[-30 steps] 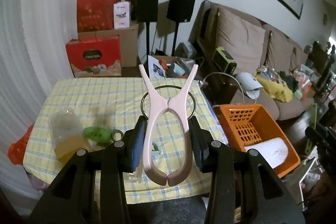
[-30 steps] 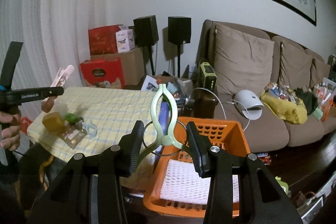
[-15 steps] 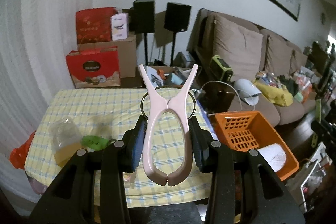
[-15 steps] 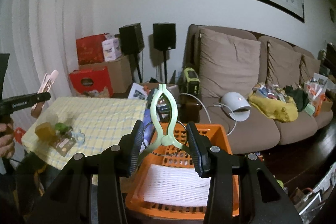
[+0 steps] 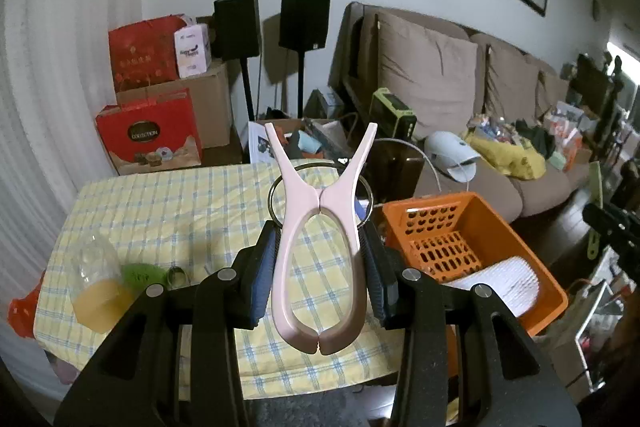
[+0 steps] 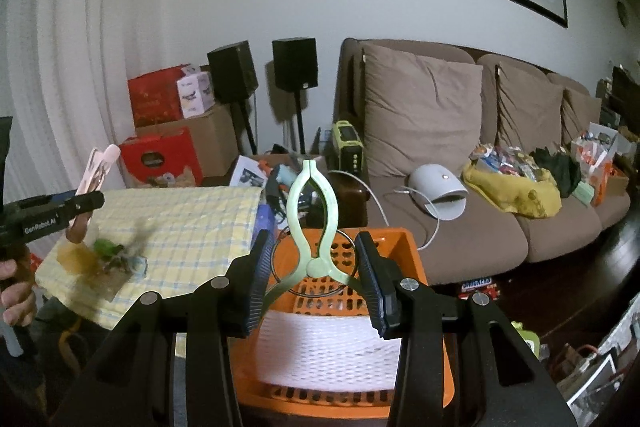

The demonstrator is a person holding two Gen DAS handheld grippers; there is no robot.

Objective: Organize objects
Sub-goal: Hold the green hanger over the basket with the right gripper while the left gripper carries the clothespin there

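My left gripper [image 5: 320, 263] is shut on a large pink clothes peg [image 5: 320, 227] with a metal ring, held above the yellow checked tablecloth [image 5: 180, 211]. An orange basket [image 5: 476, 251] stands to its right. In the right wrist view my right gripper [image 6: 316, 275] is shut on a pale green clothes peg [image 6: 314, 223], hanging over the orange basket [image 6: 408, 255] and its white foam net [image 6: 328, 351]. The left gripper [image 6: 86, 205] with the pink peg [image 6: 100, 163] shows at the far left there, with a hand [image 6: 16, 291] on its handle.
On the tablecloth lie a clear bottle with yellow liquid [image 5: 98, 287], a green item [image 5: 142, 273] and small bits. Red gift boxes [image 5: 150, 135], cardboard, two black speakers [image 5: 304, 23] and a brown sofa [image 6: 460, 187] with clutter fill the back.
Both grippers have drifted sideways with their pegs. The orange basket now sits more directly under the right gripper, and nearer in the left wrist view.
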